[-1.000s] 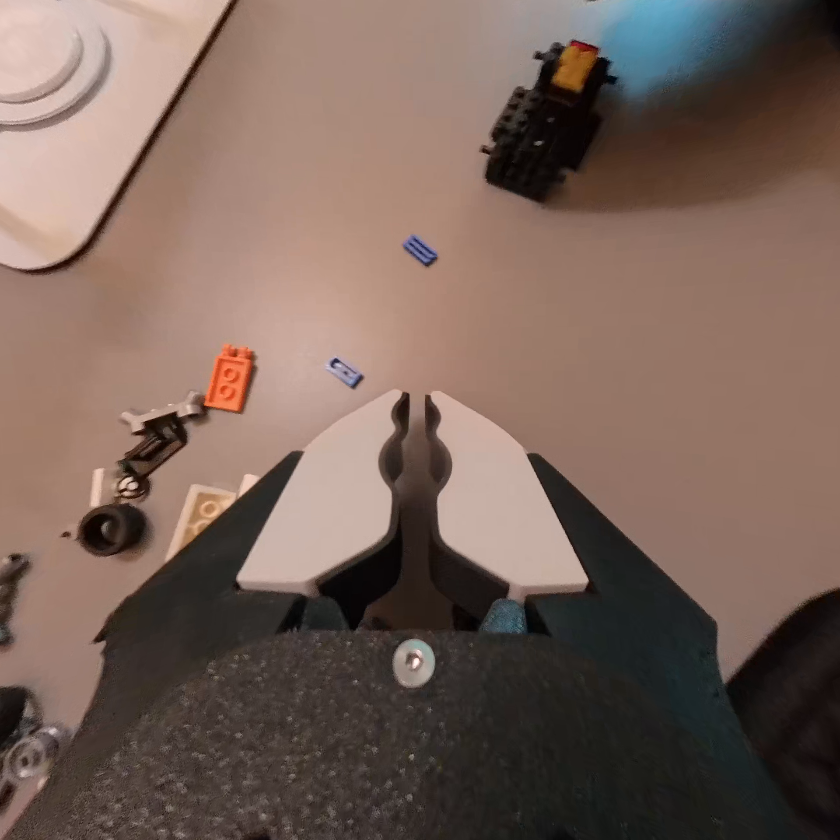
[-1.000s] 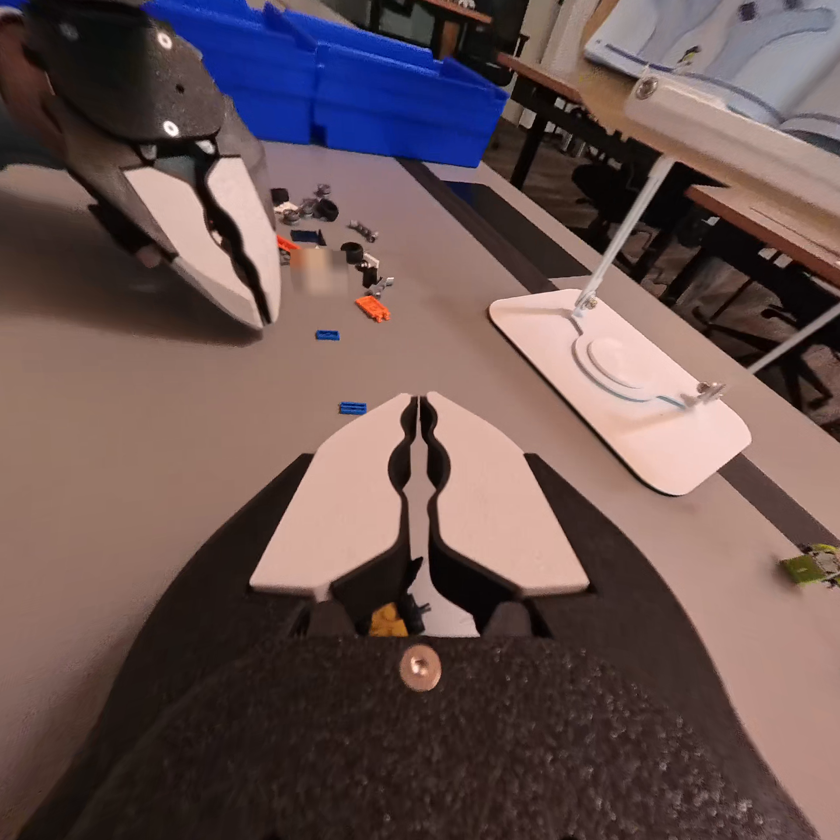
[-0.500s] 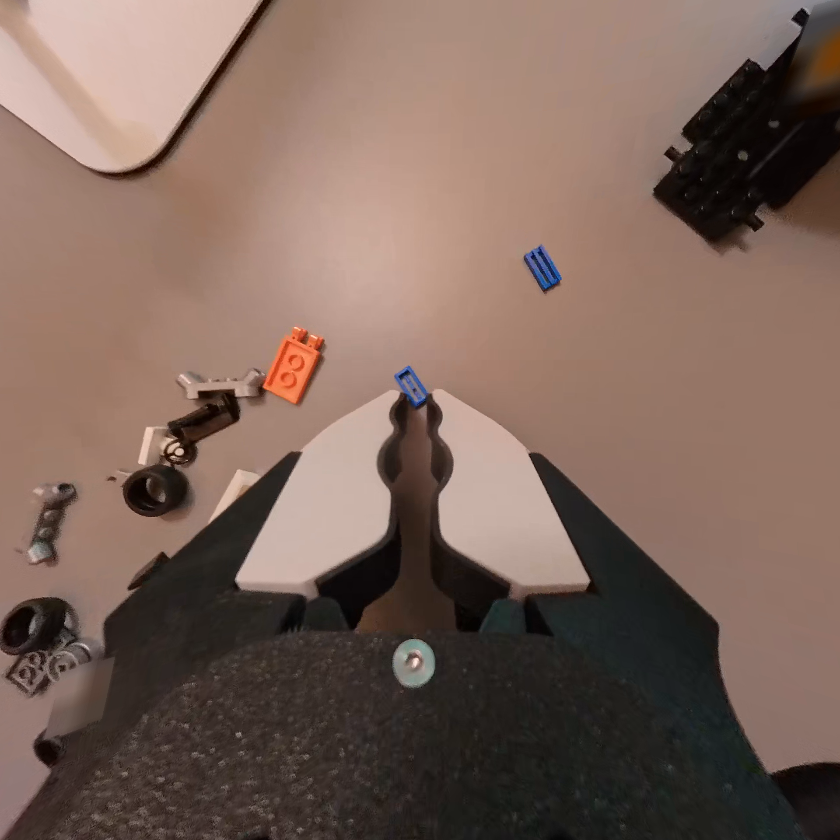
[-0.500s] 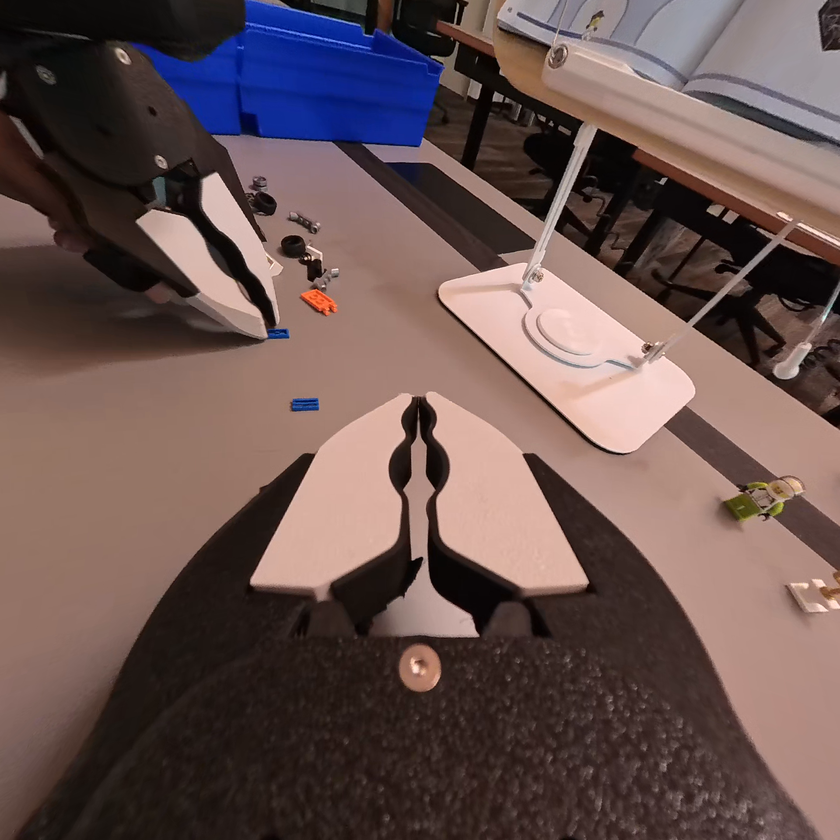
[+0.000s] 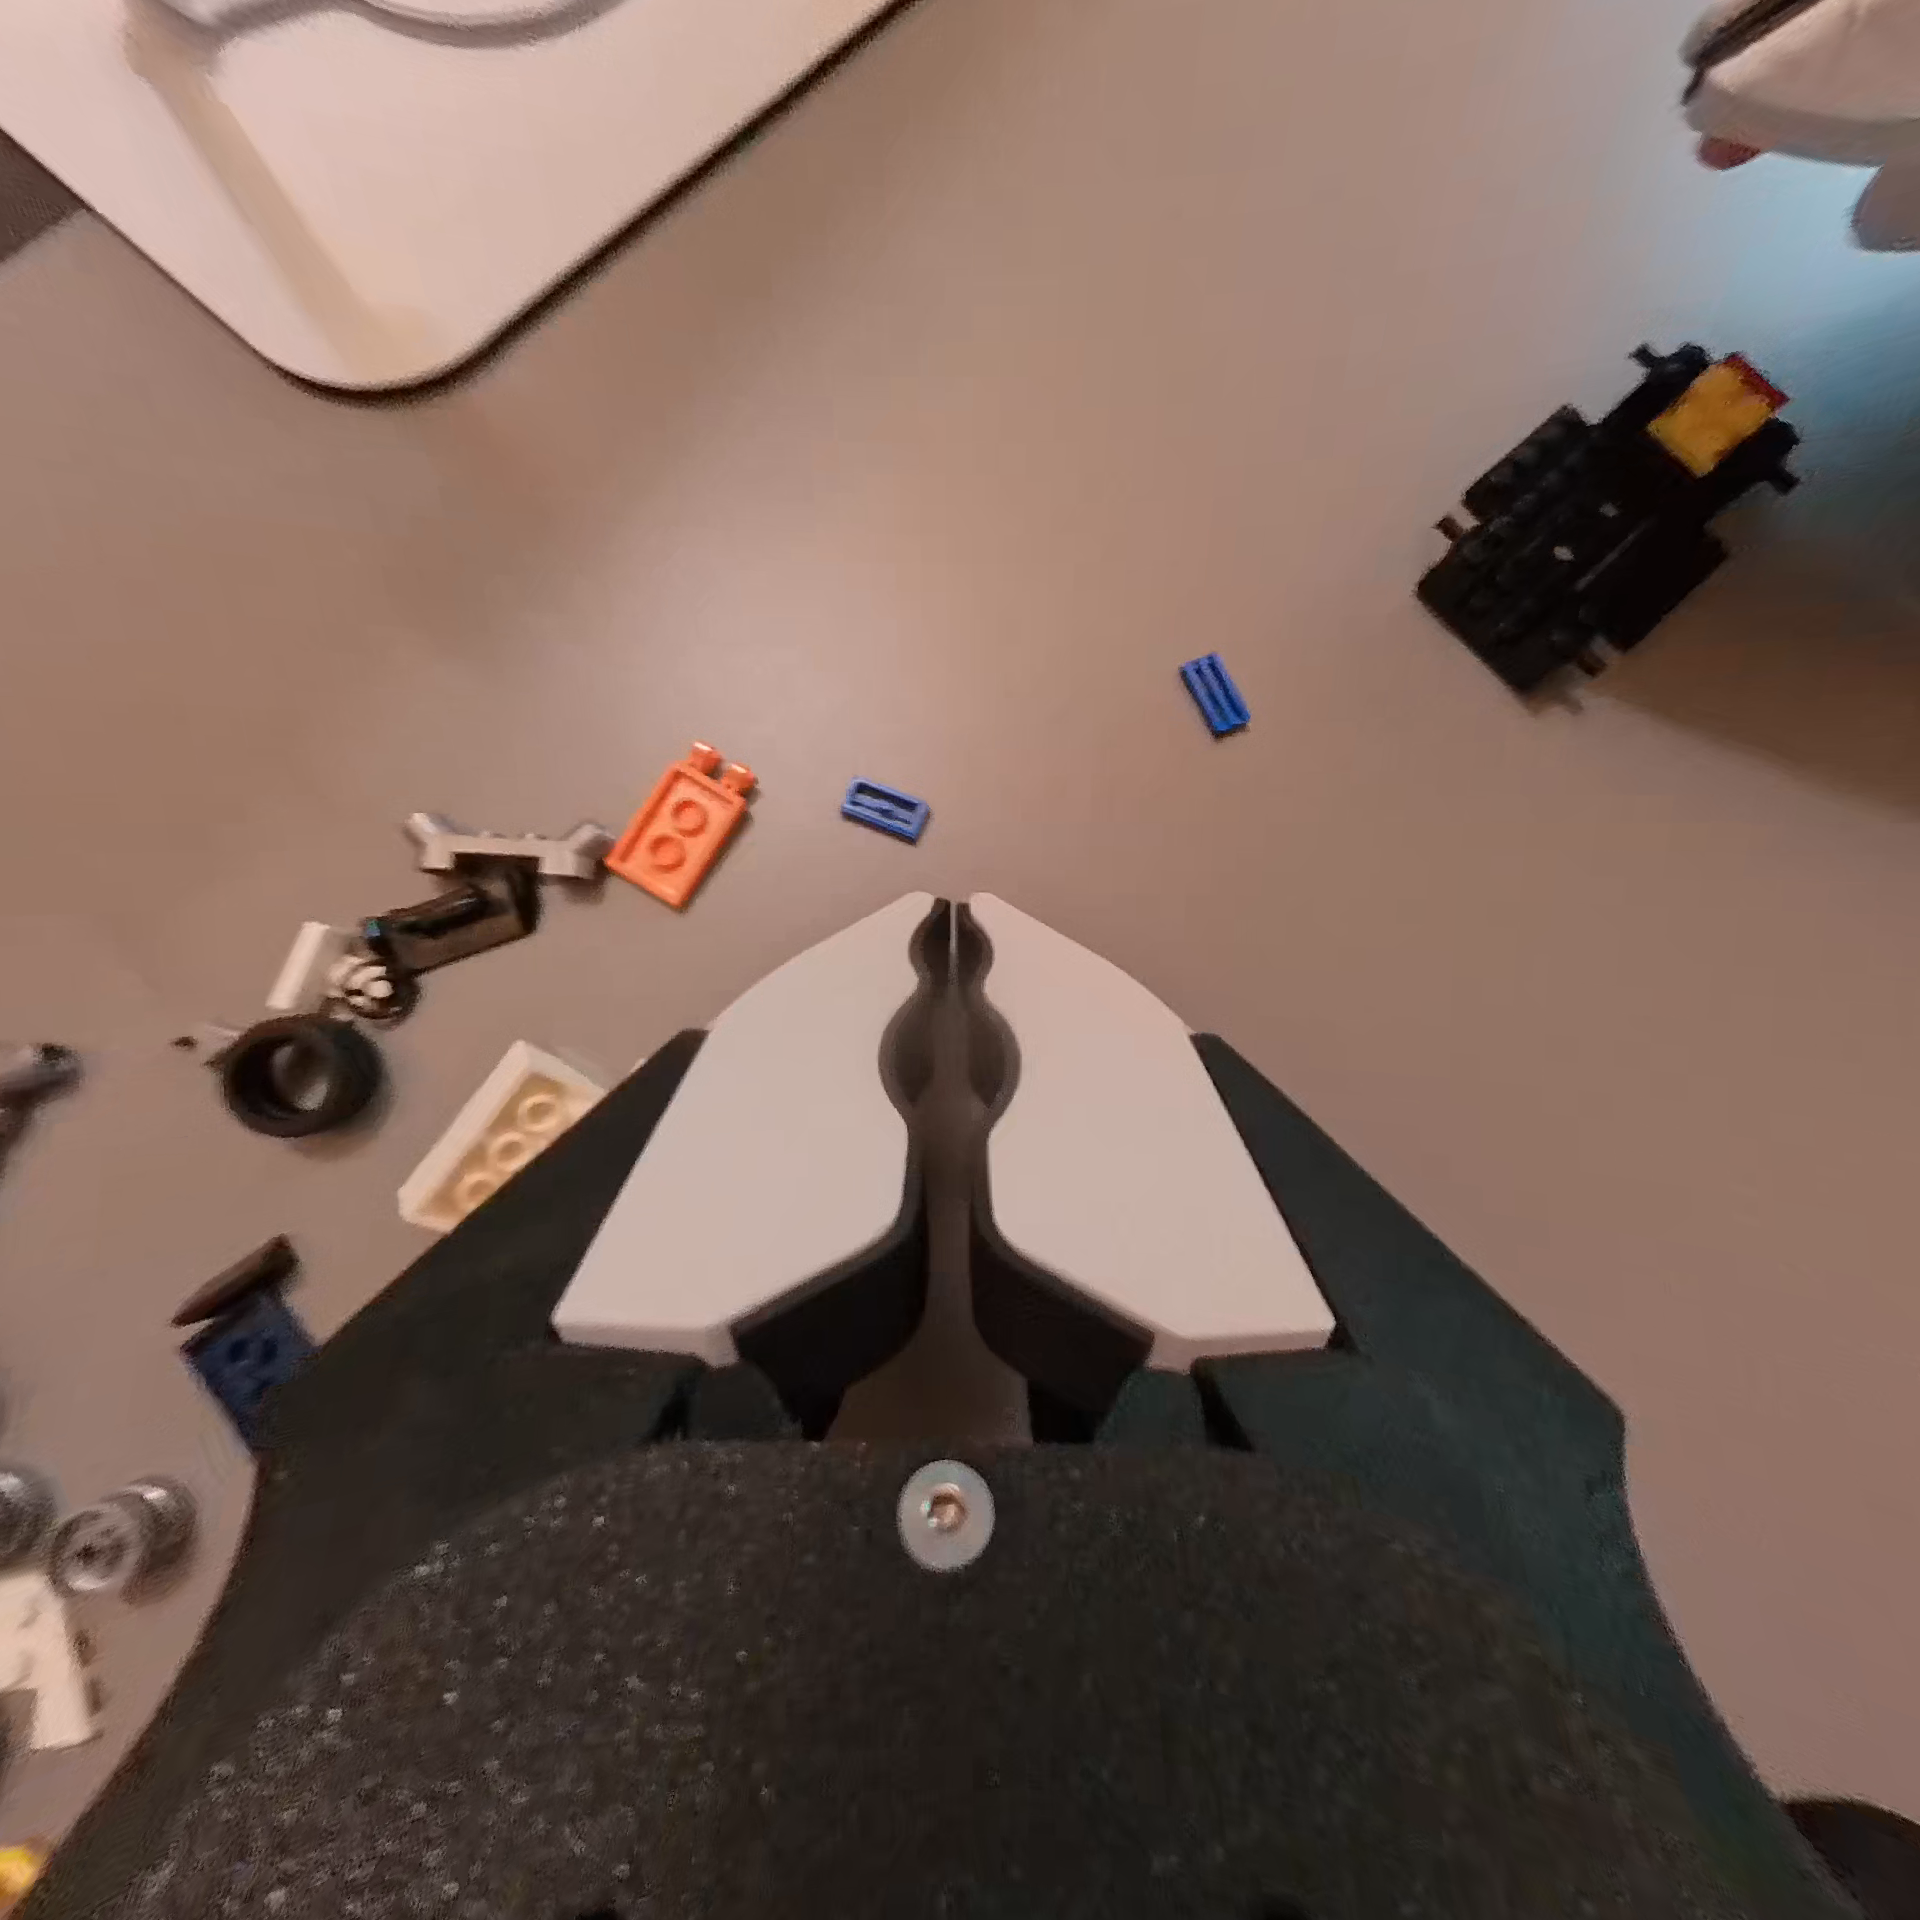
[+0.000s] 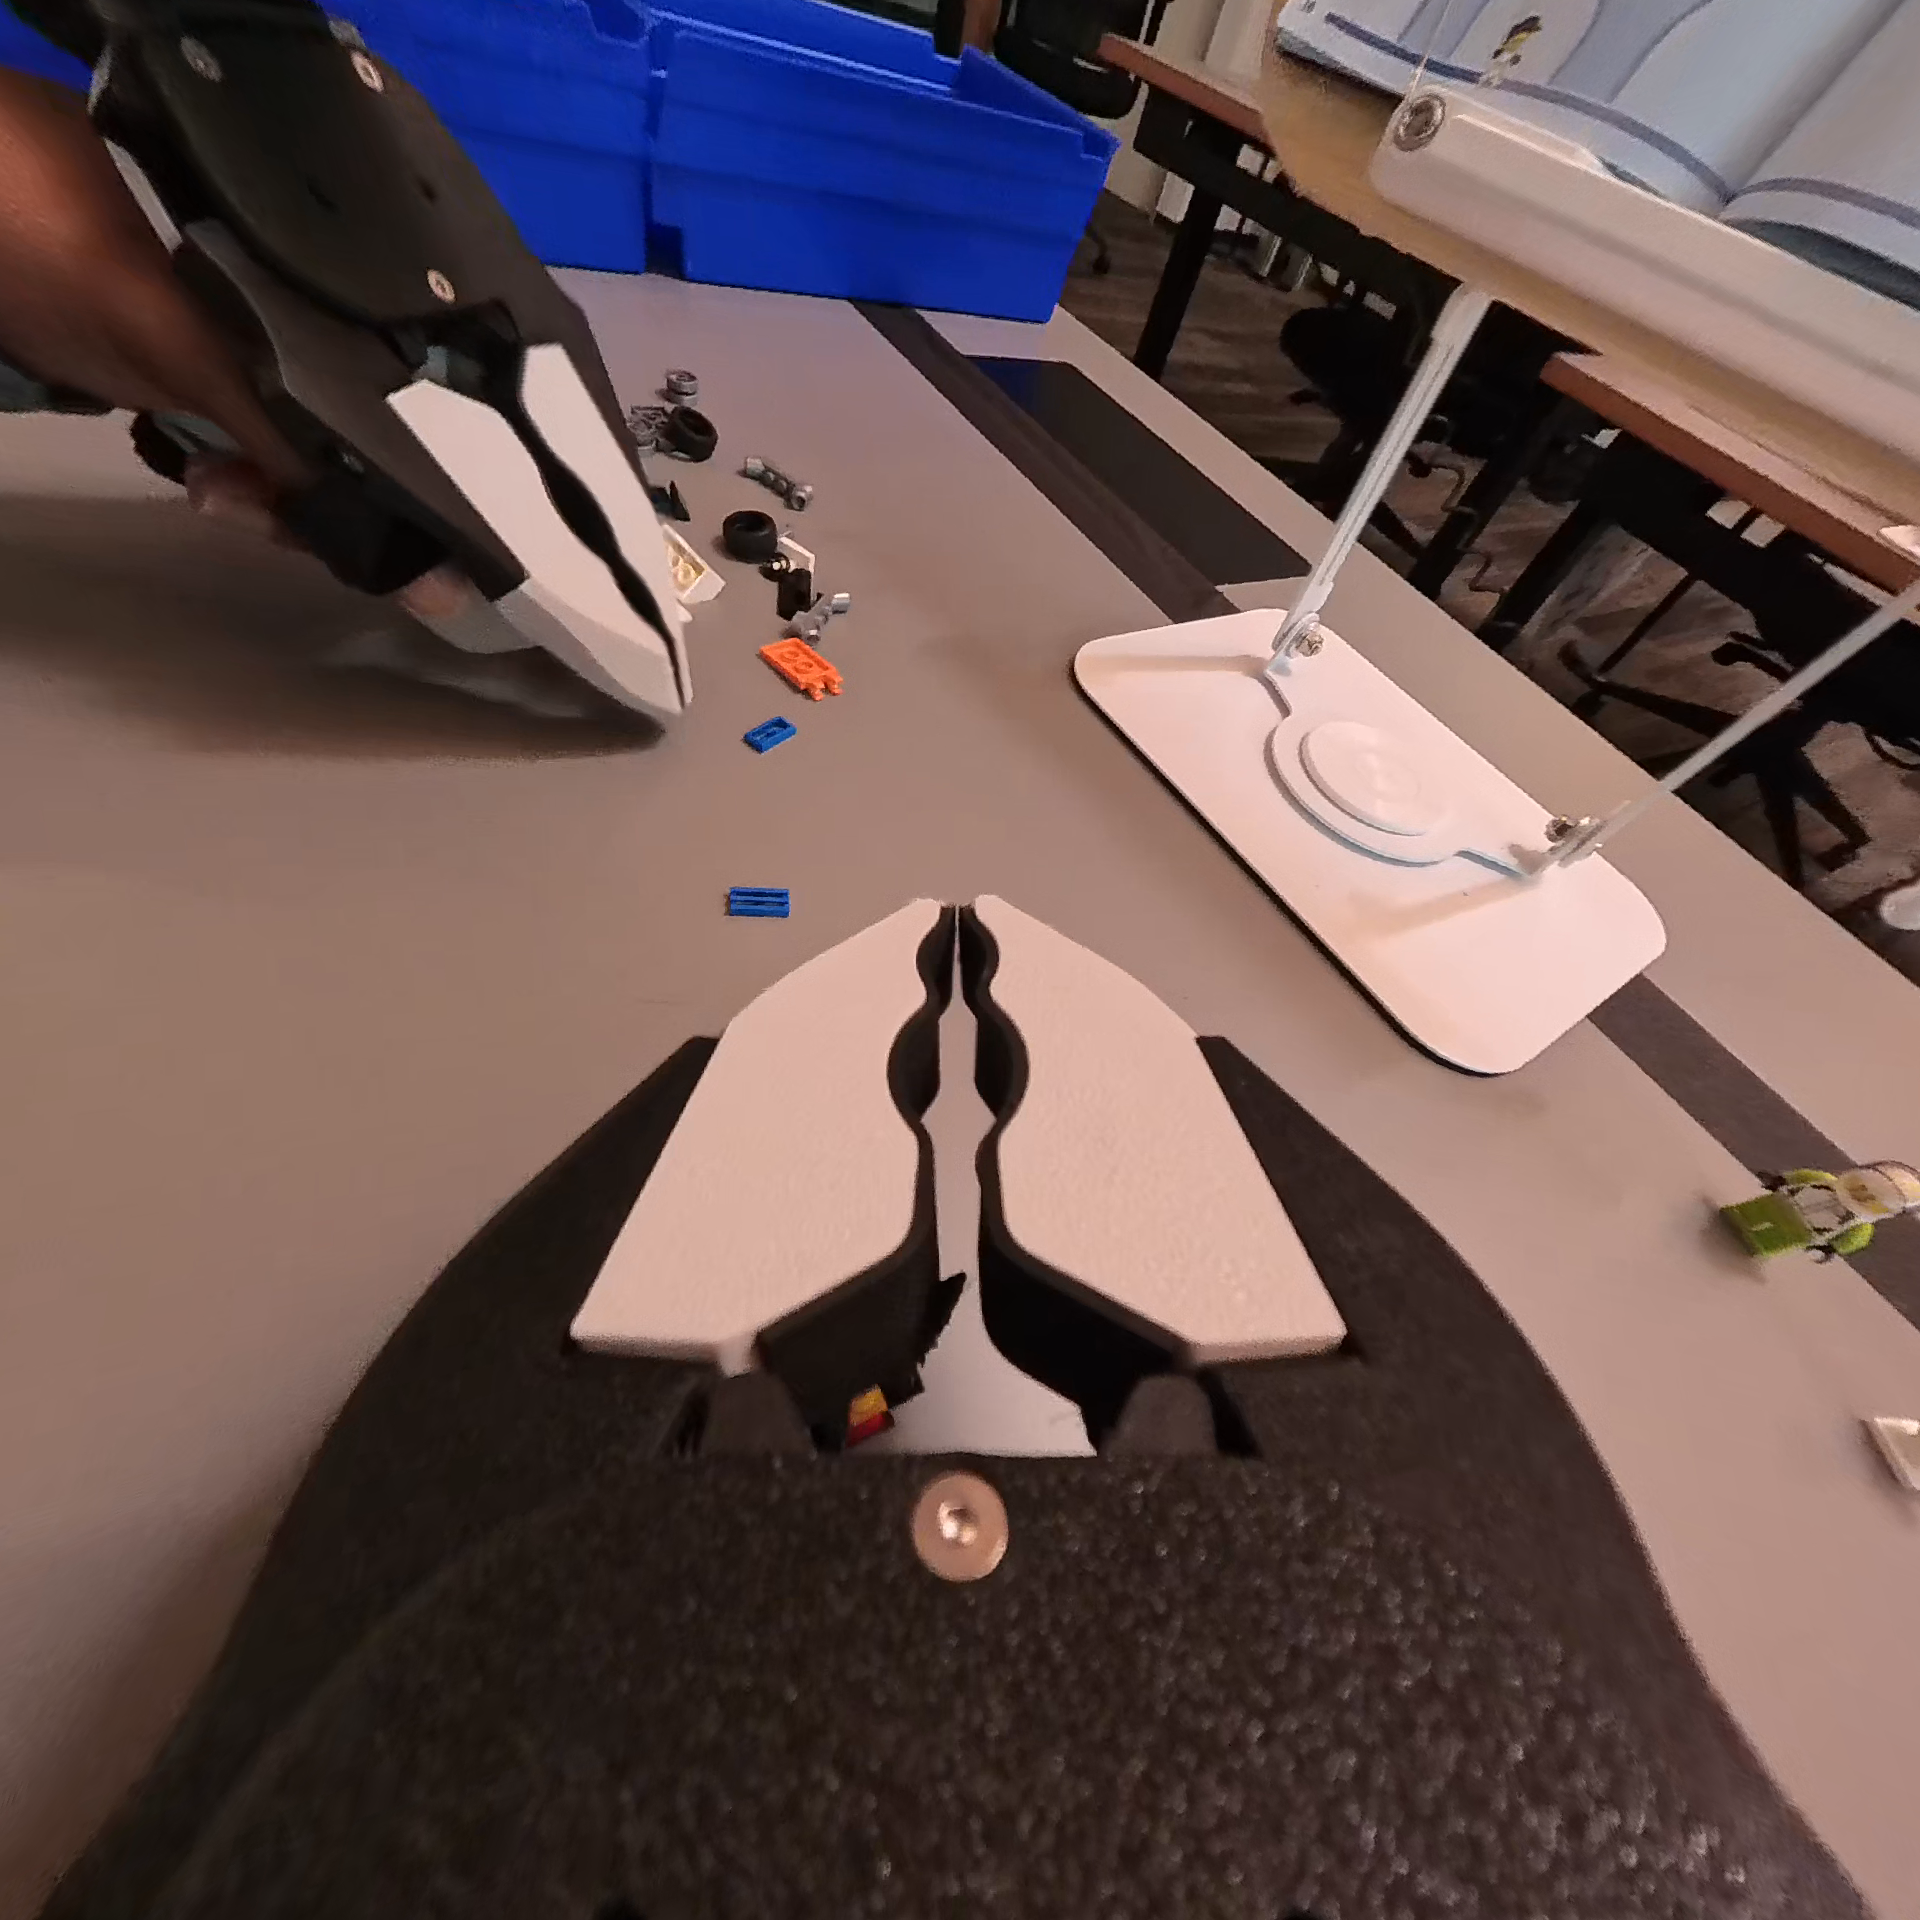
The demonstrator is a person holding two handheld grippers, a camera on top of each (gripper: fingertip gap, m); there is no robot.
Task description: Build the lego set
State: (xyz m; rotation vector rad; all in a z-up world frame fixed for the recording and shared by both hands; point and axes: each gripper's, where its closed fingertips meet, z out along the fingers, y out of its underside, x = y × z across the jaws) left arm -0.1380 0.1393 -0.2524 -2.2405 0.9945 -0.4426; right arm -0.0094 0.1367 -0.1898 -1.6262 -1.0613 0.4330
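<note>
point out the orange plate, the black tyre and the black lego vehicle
orange plate [image 5: 681,834], left wrist view, on its studded face
black tyre [image 5: 301,1074], left wrist view, on its rubber ring
black lego vehicle [image 5: 1579,530], left wrist view, on its black body

Grey matte surface [image 6: 312,935] with a dark strip [image 6: 1091,488] along its far side; blue plastic bins [image 6: 831,177] at its end; white flat-based stand [image 6: 1382,831] with thin metal rods; brown-topped, black-legged desks [image 6: 1662,436] behind; dark floor.
</note>
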